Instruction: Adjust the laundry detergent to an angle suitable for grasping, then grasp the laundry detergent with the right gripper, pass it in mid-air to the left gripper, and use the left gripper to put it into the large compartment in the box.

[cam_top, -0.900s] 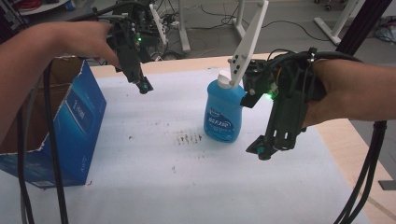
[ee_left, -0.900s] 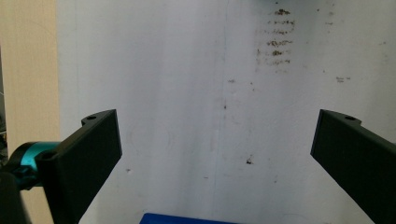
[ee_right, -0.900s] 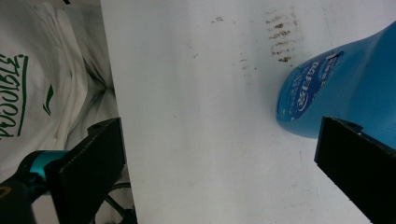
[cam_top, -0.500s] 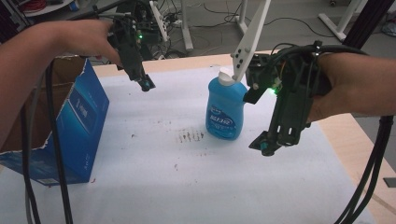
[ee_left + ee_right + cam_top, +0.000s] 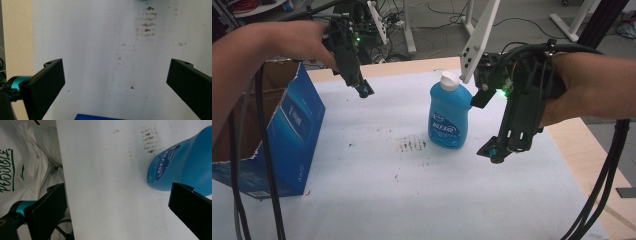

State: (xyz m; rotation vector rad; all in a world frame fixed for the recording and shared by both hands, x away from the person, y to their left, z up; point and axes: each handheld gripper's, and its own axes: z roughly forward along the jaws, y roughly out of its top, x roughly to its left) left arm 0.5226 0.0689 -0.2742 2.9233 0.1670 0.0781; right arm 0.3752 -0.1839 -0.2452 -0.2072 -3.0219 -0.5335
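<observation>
left hand-held gripper (image 5: 362,90): wide open, empty | right hand-held gripper (image 5: 497,150): wide open, beside bottle (image 5: 448,117)

the blue bottle (image 5: 450,116) just beside my right tool (image 5: 494,150) carries a label with white lettering, but the letters are too blurred in the high view for me to read a brand. in my right tool's view the same label (image 5: 163,167) shows sideways and i still cannot make out the word. the blue box (image 5: 292,131) at my left has a small white mark and faint print on its side, unreadable too. a white cloth (image 5: 15,167) beyond the table edge bears green lettering, turned on its side and not legible.
</observation>
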